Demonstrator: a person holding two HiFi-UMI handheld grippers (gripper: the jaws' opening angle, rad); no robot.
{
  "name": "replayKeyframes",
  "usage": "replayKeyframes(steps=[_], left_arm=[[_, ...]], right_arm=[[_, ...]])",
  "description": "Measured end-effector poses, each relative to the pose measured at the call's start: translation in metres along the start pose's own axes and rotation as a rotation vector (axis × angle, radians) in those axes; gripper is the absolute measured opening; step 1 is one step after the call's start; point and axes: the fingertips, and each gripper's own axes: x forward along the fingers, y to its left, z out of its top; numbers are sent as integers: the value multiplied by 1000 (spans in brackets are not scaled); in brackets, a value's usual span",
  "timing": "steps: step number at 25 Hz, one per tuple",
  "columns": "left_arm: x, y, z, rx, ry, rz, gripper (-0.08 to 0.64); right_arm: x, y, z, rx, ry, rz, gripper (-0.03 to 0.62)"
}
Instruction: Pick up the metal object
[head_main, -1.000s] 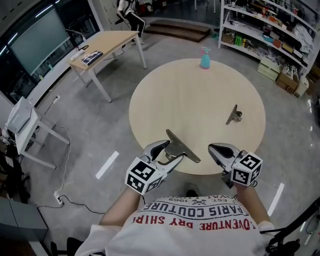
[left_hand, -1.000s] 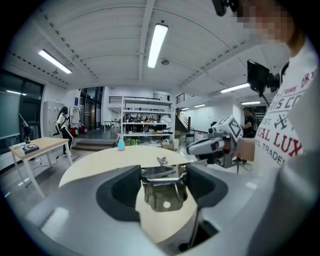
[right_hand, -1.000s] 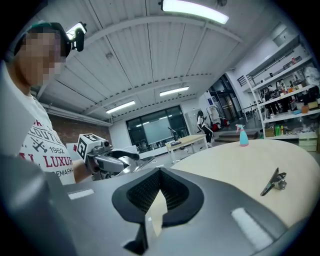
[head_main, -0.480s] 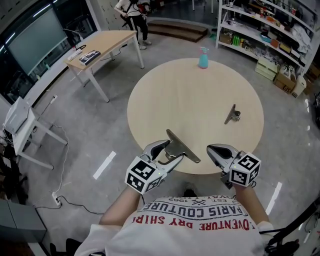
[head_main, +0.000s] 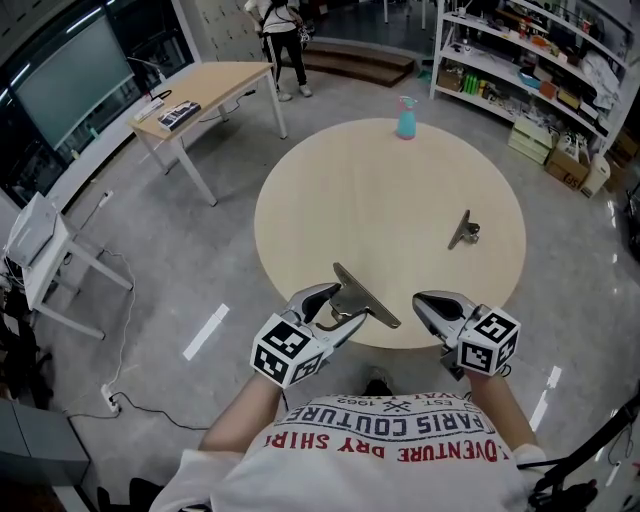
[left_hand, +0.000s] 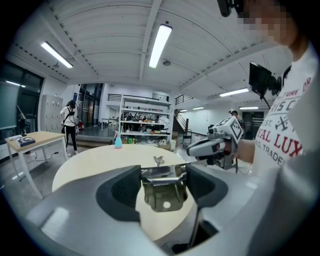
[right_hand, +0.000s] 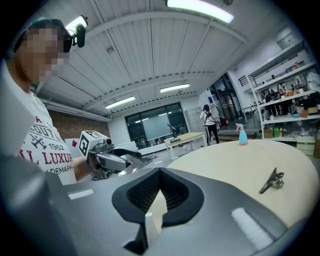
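My left gripper (head_main: 335, 302) is shut on a flat metal hinge-like plate (head_main: 366, 295), held just above the near edge of the round table (head_main: 380, 190). In the left gripper view the plate (left_hand: 163, 192) sits clamped between the jaws of the left gripper (left_hand: 162, 176), hanging down with a hole in it. My right gripper (head_main: 424, 299) hovers to the right of it at the table's near edge, shut with nothing in it. Its closed jaws fill the right gripper view (right_hand: 159, 197). A second metal piece (head_main: 463, 231) lies on the table at the right.
A blue spray bottle (head_main: 405, 117) stands at the table's far edge. A wooden desk (head_main: 205, 90) stands at the back left and shelves (head_main: 540, 60) at the back right. A person (head_main: 283, 30) walks behind the desk. A white stand (head_main: 45, 250) is at the left.
Both grippers keep their places, the left still clamped on the plate. The person in the background has walked to the right.
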Motion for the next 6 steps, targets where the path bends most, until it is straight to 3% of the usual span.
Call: replayKeyframes(steps=[6], left_arm=[[-20,-5,-10,7,2,-6,278]], right_arm=[[3,22,-5,0,-1,-5,0]])
